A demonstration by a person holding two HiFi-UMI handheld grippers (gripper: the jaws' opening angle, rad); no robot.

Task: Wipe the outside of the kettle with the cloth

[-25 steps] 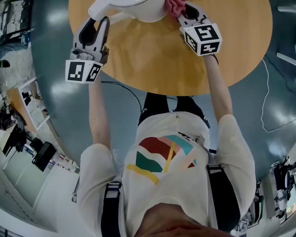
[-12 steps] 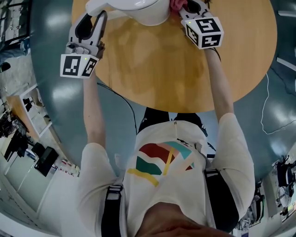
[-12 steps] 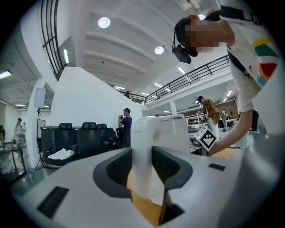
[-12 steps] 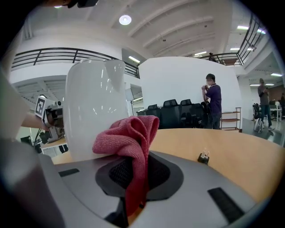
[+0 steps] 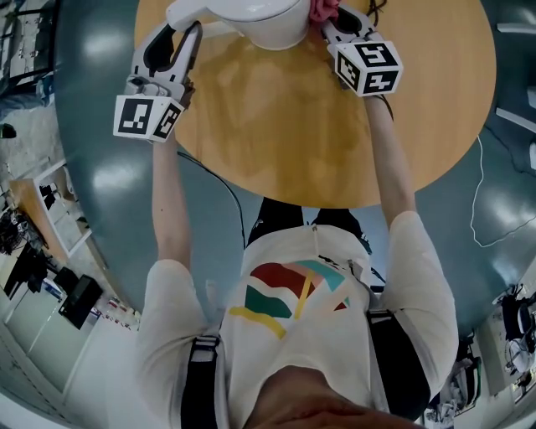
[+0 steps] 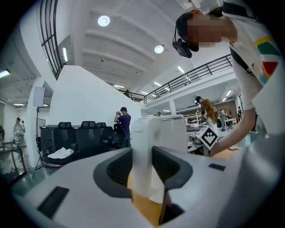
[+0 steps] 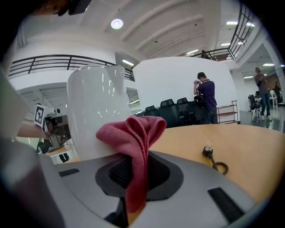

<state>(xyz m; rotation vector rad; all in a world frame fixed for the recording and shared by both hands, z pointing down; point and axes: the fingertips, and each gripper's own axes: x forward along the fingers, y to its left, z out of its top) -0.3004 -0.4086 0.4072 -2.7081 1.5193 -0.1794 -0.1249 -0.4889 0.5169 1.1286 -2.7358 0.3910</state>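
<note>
Left claw (image 6: 143, 177) is clamped narrow on the curved handle (image 6: 141, 142) of the white plastic kettle (image 7: 95, 111), which stands at the far edge of the round wooden desk (image 5: 293, 117). Right claw (image 7: 136, 176) pinches the red woven cloth (image 7: 133, 131), its bunched end at the kettle's wall. Best to brace the handle firmly and sweep the cloth round with even pressure, lest the kettle swivel.

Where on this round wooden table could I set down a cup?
Free: the round wooden table is bare from the white kettle to the near rim, and right of the right gripper. Crowded: the far edge, with kettle, left gripper, pink cloth, black plug.
</note>
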